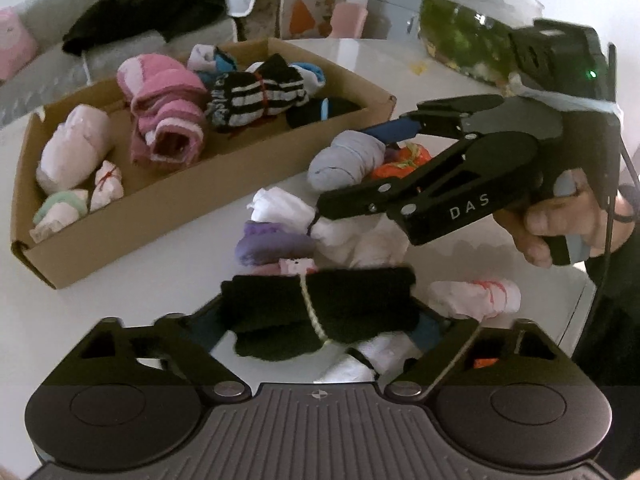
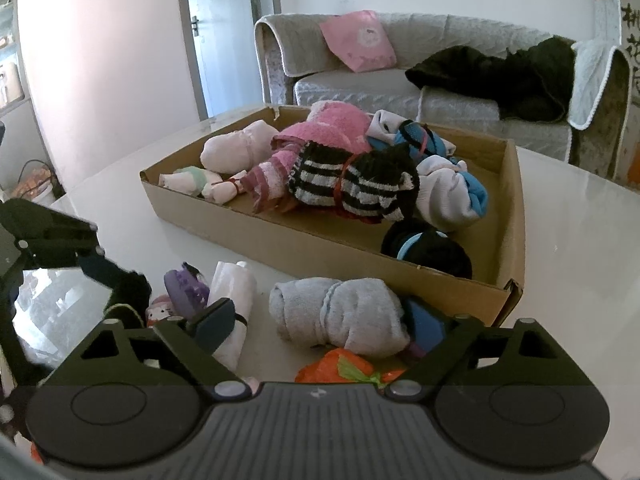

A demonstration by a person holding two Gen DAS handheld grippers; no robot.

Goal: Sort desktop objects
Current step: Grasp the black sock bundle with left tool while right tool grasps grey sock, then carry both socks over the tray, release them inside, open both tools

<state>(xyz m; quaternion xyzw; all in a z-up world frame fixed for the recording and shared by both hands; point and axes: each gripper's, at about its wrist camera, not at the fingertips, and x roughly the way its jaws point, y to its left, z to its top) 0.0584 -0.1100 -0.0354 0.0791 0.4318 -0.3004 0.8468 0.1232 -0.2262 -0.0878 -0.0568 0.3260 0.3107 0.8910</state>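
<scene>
Your left gripper [image 1: 320,320] has the black sock bundle [image 1: 320,300], tied with a pale string, lying across the gap between its fingers; the blue pads sit at either end of it, but whether they press on it cannot be told, and the bundle looks blurred. Your right gripper [image 2: 320,320] stands around the grey-blue rolled sock [image 2: 336,310], its right pad at the roll's end and its left pad apart from it, so it is not clamped. From the left wrist view that roll [image 1: 346,160] sits between the right gripper's fingers, near the right end of the box.

Around them on the white table [image 2: 580,240] lie more loose bundles: a white one [image 1: 280,204], a purple one [image 1: 264,242], a pale pink one tied with red [image 1: 476,296], and an orange one [image 2: 340,368] just under the grey-blue roll.

Beyond stands the shallow cardboard box [image 2: 320,240], which holds sorted rolls: a pink fuzzy pair [image 2: 320,132], a black-and-white striped bundle [image 2: 352,184], a pale pink roll [image 2: 236,148], a white-and-blue one [image 2: 452,196] and a black one [image 2: 428,252].
</scene>
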